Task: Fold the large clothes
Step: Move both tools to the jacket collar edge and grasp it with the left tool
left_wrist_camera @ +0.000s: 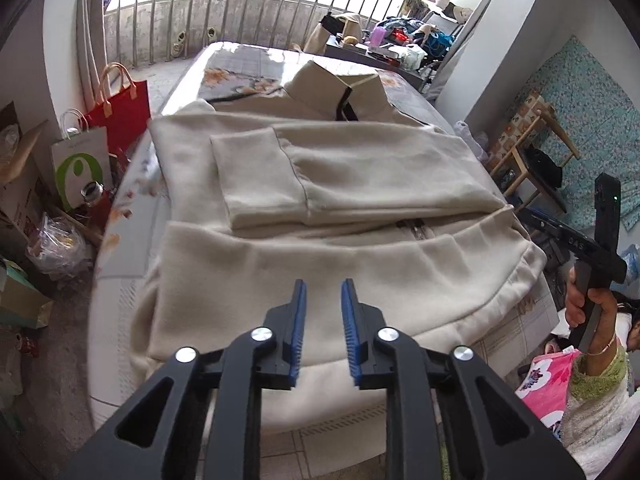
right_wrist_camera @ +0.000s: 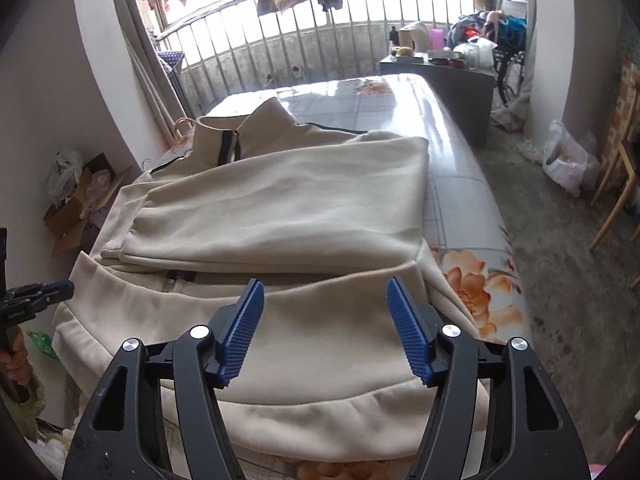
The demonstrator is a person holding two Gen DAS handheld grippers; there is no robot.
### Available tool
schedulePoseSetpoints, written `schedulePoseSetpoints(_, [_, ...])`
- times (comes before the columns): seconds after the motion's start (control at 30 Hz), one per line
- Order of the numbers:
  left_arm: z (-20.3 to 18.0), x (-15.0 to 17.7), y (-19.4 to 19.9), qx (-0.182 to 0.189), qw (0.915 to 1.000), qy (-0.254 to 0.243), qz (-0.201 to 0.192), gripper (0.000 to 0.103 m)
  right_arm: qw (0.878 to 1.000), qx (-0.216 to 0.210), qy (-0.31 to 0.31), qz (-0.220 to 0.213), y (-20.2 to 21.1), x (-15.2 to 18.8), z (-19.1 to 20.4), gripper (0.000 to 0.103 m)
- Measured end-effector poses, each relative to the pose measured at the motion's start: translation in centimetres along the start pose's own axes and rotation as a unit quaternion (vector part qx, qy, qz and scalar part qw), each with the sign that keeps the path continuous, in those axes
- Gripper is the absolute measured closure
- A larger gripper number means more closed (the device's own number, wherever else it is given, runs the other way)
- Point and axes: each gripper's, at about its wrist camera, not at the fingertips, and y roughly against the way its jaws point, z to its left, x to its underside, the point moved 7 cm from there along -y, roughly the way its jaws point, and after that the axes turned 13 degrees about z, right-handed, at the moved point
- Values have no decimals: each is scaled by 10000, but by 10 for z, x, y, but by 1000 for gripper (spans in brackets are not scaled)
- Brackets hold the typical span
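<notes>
- Cream fleece jacket point(left_wrist_camera: 340, 184) lies flat on the tabletop point(right_wrist_camera: 460, 184), collar point(left_wrist_camera: 340, 84) toward the far edge by the railing, hem band point(right_wrist_camera: 320, 412) at the near edge; in the right wrist view the hem seems to droop slightly over that edge
- Both sleeves are folded across the chest; one cuff point(left_wrist_camera: 256, 180) lies on top, toward the left side of the stack
- Judge it thick, soft and limp: bulky more than heavy, no stiffness, so it will sag between two holds and the layers may slide on each other
- The floral tabletop cover looks glossy; expect the whole garment to skid if you drag it rather than lift it
- Best hold, in my judgement: the two near hem corners, pinching the band and the layer under it together, one gripper per corner
- Your left gripper point(left_wrist_camera: 323, 292) hovers above the hem, jaws a narrow gap apart, nothing between them
- Your right gripper point(right_wrist_camera: 325, 292) hovers over the hem's right half, jaws wide apart, empty
- Your right hand point(left_wrist_camera: 592, 304) shows past the tabletop's right edge
- Open room: bare tabletop beyond the collar and along the right edge
- Left edge is crowded below: red bag point(left_wrist_camera: 122, 108), white paper bag point(left_wrist_camera: 80, 168), boxes on the floor; keep swings inboard
- A dark cabinet point(right_wrist_camera: 448, 80) stands near the far right corner
</notes>
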Motion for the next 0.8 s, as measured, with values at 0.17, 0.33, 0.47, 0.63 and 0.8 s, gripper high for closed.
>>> schedulePoseSetpoints(0.17, [6,-54,21,-783,9966,-107,-238,38,9997,-103,239,-14,4,-33,29,24])
schedulePoseSetpoints(0.33, [3,-104,3,-1094,9934,-234,-263,24,9989,146,384,229,-16,-59,44,19])
schedulePoseSetpoints(0.47, [3,-136,-19,-1115,9929,-407,-66,24,9975,73,500,493,-31,-74,53,19])
schedulePoseSetpoints(0.63, [11,-187,-24,-956,9944,-412,-180,24,9970,-145,523,558,-37,-109,54,19])
schedulePoseSetpoints(0.8, [22,-250,-39,-590,9973,-154,-419,24,9970,-193,479,582,-59,-167,56,19])
